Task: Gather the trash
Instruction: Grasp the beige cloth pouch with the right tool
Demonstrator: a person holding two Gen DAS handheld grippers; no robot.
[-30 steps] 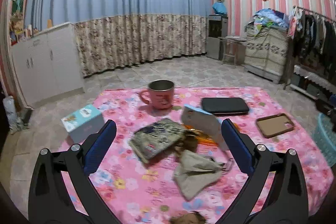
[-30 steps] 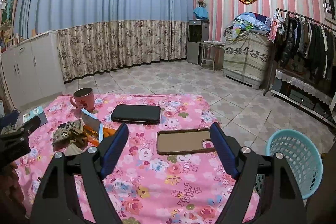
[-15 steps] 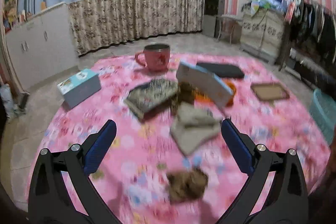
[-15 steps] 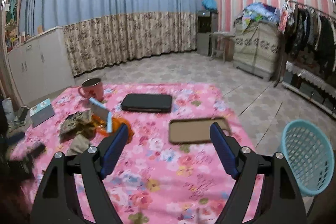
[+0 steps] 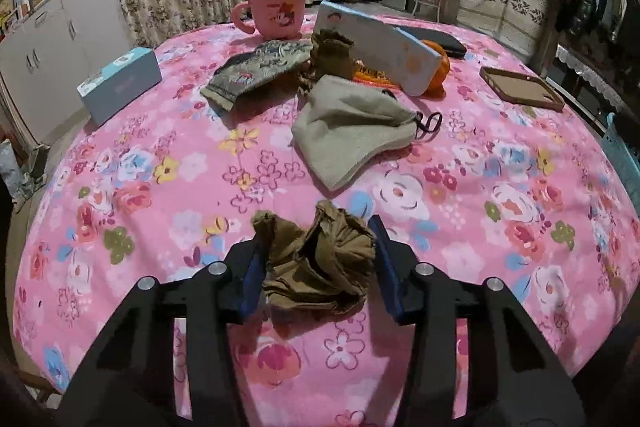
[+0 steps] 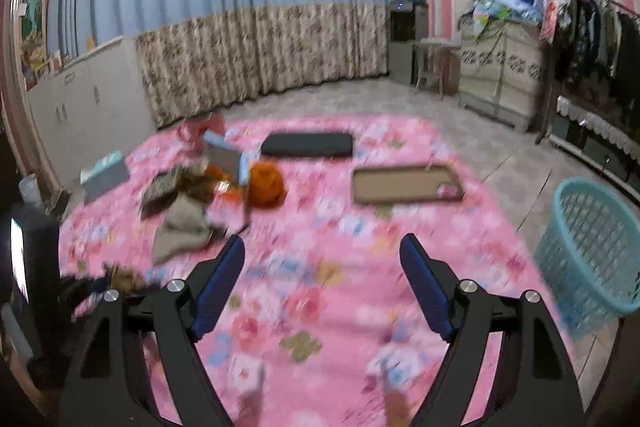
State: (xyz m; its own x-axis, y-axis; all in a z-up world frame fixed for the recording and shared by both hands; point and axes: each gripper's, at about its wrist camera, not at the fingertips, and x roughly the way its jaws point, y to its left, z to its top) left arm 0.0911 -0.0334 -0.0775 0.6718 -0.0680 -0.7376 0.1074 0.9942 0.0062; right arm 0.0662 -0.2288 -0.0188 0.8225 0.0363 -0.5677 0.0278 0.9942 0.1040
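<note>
The left claw (image 5: 317, 254) has dropped and its jaws have just been closing, now clenched on the crumpled brown wad (image 5: 318, 263); right claw (image 6: 322, 287) released.

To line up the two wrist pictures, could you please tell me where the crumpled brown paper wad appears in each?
Left wrist view: the crumpled brown paper wad sits bottom centre, between the left gripper fingers, which have just been closing.
Right wrist view: a blurred brown lump at lower left, beside the dark left gripper.
Shared landmark: the beige cloth pouch just beyond it.
</note>
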